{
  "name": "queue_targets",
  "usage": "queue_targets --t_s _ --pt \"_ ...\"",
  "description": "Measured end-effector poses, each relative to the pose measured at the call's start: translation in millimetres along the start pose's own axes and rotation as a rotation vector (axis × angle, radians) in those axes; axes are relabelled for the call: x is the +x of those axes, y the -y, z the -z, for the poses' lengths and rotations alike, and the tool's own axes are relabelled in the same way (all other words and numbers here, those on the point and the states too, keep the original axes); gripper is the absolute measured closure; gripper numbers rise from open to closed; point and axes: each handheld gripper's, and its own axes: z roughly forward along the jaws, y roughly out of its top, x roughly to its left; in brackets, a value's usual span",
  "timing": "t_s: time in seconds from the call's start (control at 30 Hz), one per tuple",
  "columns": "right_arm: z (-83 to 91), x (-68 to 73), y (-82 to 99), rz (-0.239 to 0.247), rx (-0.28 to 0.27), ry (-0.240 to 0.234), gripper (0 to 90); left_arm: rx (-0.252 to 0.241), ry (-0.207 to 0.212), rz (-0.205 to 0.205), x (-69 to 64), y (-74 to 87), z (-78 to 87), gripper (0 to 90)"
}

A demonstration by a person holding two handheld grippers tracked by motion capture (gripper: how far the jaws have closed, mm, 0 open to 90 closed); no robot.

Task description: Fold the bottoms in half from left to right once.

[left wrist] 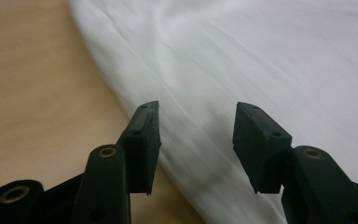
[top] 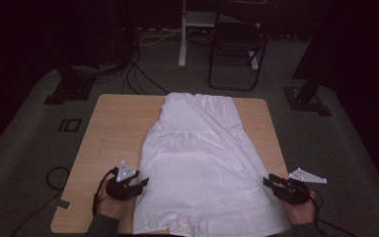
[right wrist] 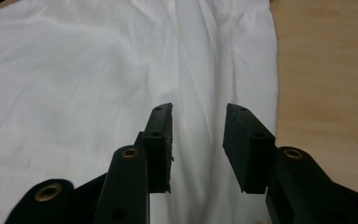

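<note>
White garment (top: 202, 163) lies flat down the middle of the frame, narrow end at the far table edge, wide hem at the bottom centre, partly overhanging the near edge. Left gripper (top: 140, 183) sits at lower left, right at the cloth's side edge; right gripper (top: 269, 181) at lower right, on the opposite side edge. Both have jaws apart, nothing pinched: in the left gripper view the pads (left wrist: 144, 135) straddle the fabric edge without pressing it, same in the right gripper view (right wrist: 161, 140), with the cloth (right wrist: 98, 93) spread beyond. My read on handling: thin woven cloth, light, limp, zero stiffness, will drape and drag, creases easily; not fragile, not very slippery on wood. Best hold is probably the side seams or hem corners, pinching a single layer fold at the edge, both sides symmetric so it lifts evenly. Surface: light wood table (top: 113, 133), matte, flat, bare to the left and a strip to the right. Room: dark, grey carpet floor, cables (top: 138, 74) at upper left, a folding chair (top: 237, 44) at top centre, stand bases either side.
</note>
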Motion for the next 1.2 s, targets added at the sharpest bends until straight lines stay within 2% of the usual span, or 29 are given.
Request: queue_targets --t_s 0.2,0.37,0.47,0.63,0.67,0.73,0.8,0.87,0.9,0.93,1.0,1.03,1.07,1.1,1.13,1.17,1.2 --pt "-49.3 0.0 -35.3 0.041 0.012 0.003 55.5 -0.016 -0.061 0.038 27.7 -31.6 -25.2 47.0" --pt "-84.8 -3.5 -58.9 0.046 0.031 0.011 52.1 -0.017 -0.080 0.107 50.1 -48.5 -49.1 46.1" --pt "-103.7 -5.2 -71.8 0.059 0.052 0.027 49.1 0.002 -0.072 0.133 59.9 -54.2 -63.6 45.1" --pt "-134.4 -6.7 -87.3 0.054 0.089 0.042 45.7 0.040 -0.055 0.158 70.5 -57.4 -86.3 44.0" --pt "-134.4 -6.7 -87.3 0.054 0.089 0.042 45.7 0.040 -0.055 0.158 70.5 -57.4 -86.3 44.1" --pt "-152.1 -7.4 -92.7 0.059 0.116 0.043 44.0 0.050 -0.038 0.200 75.8 -57.0 -97.3 44.2" --pt "-160.6 -7.7 -94.5 0.058 0.126 0.047 42.8 0.054 -0.020 0.229 78.3 -55.2 -102.1 45.4" --pt "-164.0 -7.6 -95.2 0.052 0.127 0.040 42.9 0.061 -0.012 0.237 79.1 -54.1 -104.1 48.7" --pt "-167.4 -7.6 -95.8 0.056 0.131 0.034 43.0 0.078 0.005 0.241 79.4 -52.0 -107.6 48.7" --pt "-173.1 -7.1 -96.5 0.066 0.147 0.040 47.1 0.082 0.011 0.237 78.9 -51.4 -108.5 53.9" --pt "-174.2 -9.1 -97.0 0.066 0.158 0.037 67.1 0.078 0.035 0.215 76.7 -49.8 -108.2 66.6" --pt "-173.2 -11.2 -97.7 0.057 0.157 0.039 77.6 0.072 0.039 0.206 75.9 -49.4 -107.0 75.7" --pt "-171.3 -12.8 -98.5 0.053 0.149 0.051 83.9 0.063 0.042 0.199 74.9 -48.7 -104.0 82.7" --pt "-165.5 -15.5 -100.6 0.043 0.123 0.090 87.9 0.053 0.048 0.199 75.0 -47.6 -99.8 87.2" --pt "-165.5 -15.5 -100.6 0.043 0.123 0.090 87.9 0.053 0.048 0.199 75.0 -47.6 -99.8 88.2" --pt "-150.5 -25.4 -106.2 0.003 0.065 0.167 88.6 0.039 0.062 0.188 74.6 -44.2 -93.4 88.4" --pt "-147.2 -29.0 -107.1 0.003 0.058 0.190 88.4 0.032 0.073 0.189 73.9 -42.3 -91.2 88.4"
